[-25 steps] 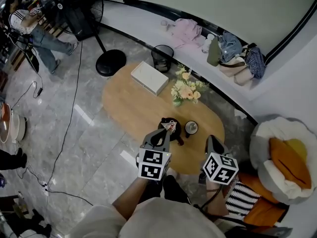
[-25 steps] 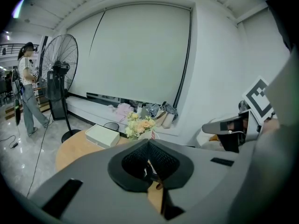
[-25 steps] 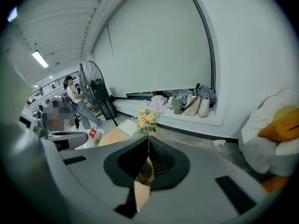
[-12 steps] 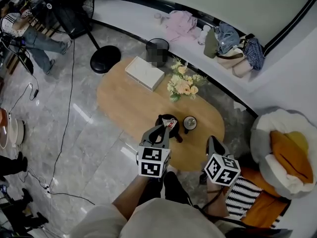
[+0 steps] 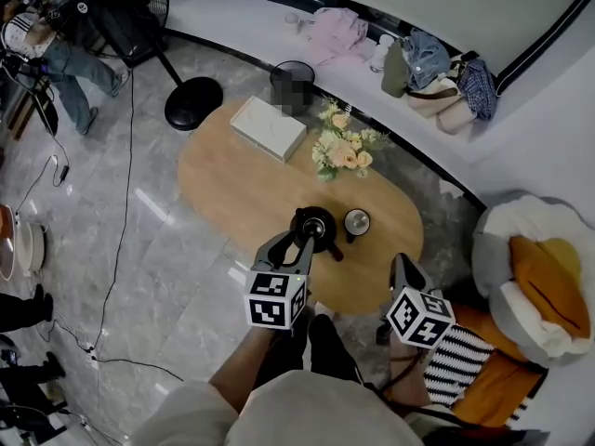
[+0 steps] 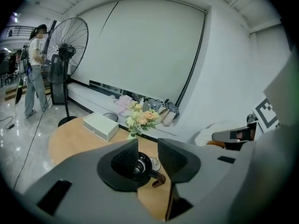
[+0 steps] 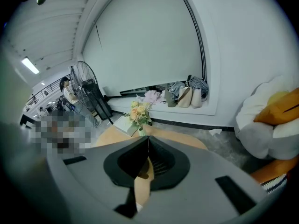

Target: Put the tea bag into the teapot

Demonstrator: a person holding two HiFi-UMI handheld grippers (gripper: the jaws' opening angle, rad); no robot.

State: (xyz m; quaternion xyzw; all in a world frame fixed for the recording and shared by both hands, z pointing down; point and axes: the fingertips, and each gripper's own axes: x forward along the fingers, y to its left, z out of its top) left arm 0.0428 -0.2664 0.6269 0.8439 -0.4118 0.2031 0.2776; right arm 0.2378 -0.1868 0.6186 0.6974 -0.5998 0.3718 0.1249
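Below me the oval wooden table (image 5: 232,184) fills the middle of the head view. At the right edge a white armchair (image 5: 521,249) with an orange cushion is cut off by the frame. At the top left a black floor fan (image 5: 130,12) is clipped by the upper edge. A flat white box (image 5: 268,128) lies on the far half of the table, with a bunch of pale flowers (image 5: 342,151) beside it.

My left hand-held gripper (image 5: 296,242) hangs over the near part of the table with its jaws opening. Its own view shows a clear gap and nothing between the pads (image 6: 126,160). Directly under its tips stands the black teapot (image 5: 314,226), lid off, brown handle pointing toward me. The left jaw covers much of the pot in the left gripper view.

My right hand-held gripper (image 5: 402,266) is held off the table's near edge, jaws closed tip to tip on nothing.

Just right of the teapot sits a small round piece (image 5: 357,219); I cannot tell whether it is a lid or a cup. The tea bag I cannot make out in any view, and the teapot's mouth is too dark to see inside.
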